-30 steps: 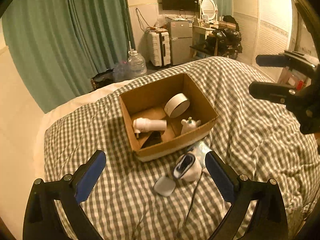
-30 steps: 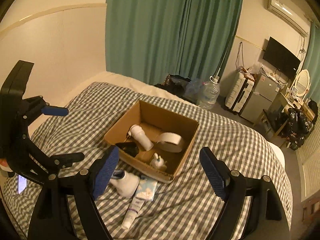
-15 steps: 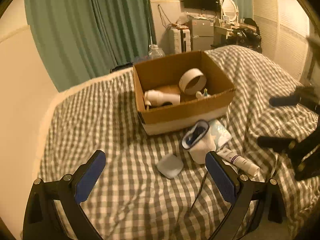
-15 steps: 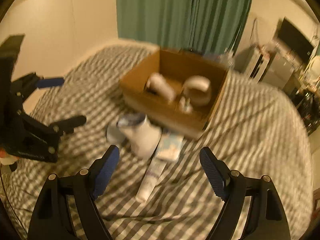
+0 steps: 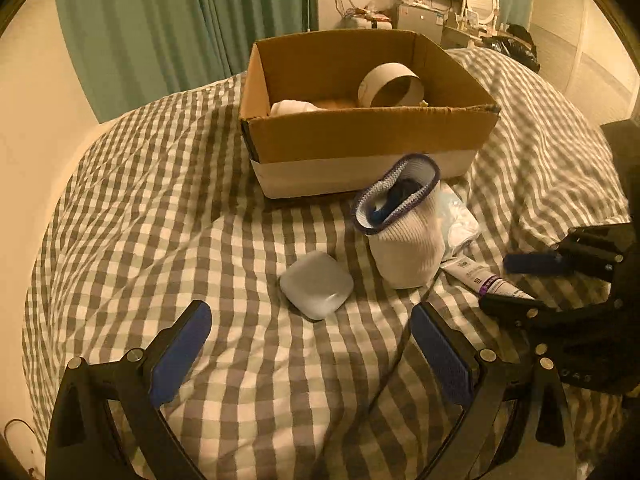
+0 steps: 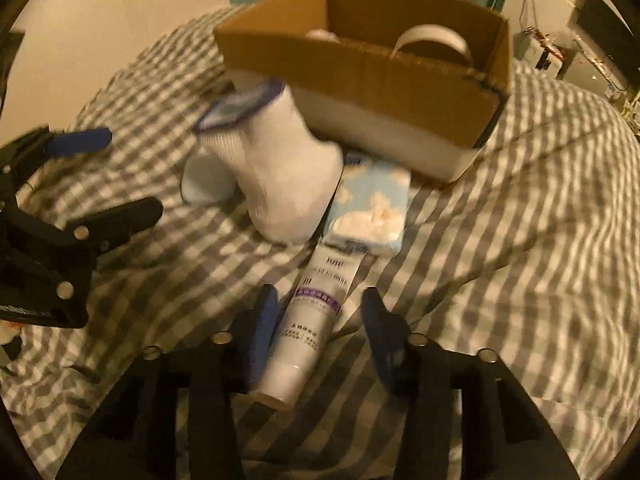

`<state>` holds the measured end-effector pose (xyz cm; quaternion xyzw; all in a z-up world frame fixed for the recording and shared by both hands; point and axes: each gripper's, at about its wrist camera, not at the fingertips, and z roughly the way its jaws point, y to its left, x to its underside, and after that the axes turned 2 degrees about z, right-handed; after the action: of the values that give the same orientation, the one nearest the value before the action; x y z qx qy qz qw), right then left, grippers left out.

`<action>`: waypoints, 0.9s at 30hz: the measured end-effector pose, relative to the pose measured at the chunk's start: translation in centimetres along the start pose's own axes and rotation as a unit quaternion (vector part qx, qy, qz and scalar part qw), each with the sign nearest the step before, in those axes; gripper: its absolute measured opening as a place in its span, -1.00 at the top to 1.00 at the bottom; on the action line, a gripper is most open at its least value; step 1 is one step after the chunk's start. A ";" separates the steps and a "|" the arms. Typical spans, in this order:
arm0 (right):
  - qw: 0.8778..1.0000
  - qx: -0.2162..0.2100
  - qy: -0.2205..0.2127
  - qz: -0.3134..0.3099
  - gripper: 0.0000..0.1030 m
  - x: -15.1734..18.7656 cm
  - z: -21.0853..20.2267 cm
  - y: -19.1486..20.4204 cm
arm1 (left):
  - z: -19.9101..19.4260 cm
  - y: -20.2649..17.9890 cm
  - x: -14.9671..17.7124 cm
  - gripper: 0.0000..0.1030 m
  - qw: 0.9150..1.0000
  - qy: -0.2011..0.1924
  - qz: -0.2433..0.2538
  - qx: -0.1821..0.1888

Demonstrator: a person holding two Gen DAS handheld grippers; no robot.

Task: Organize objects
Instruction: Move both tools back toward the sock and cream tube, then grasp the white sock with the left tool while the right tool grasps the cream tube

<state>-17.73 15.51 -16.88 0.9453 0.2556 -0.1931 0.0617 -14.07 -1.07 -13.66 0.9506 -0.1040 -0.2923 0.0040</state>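
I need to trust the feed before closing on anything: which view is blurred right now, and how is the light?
Right wrist view: motion-smeared, the sock and cardboard box soft, the tube between the right tongs readable enough. Left wrist view: sharp, dim warm light, fisheye bending the bedspread; left tongs open.

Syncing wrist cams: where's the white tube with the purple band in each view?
Left wrist: tube at right, beside the sock, mostly under the right gripper.
Right wrist: tube bottom centre, between the open fingers of that gripper.
Shared landmark: cardboard box behind.
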 end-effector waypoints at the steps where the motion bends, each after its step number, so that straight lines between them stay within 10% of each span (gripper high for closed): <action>1: 1.000 -0.002 0.003 -0.002 0.35 0.1 0.2 0.1 | 0.0 -0.1 0.0 -0.99 1.000 0.000 0.001 0.001; 27: 0.999 0.030 -0.036 -0.023 0.51 -1.5 -2.8 -4.3 | 6.2 -6.0 -4.8 -0.99 0.998 0.011 0.063 0.017</action>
<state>-20.19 19.11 -13.73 0.9329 0.2691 -0.2362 0.0378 -20.16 6.13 -16.56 0.9451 -0.1689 -0.2795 0.0072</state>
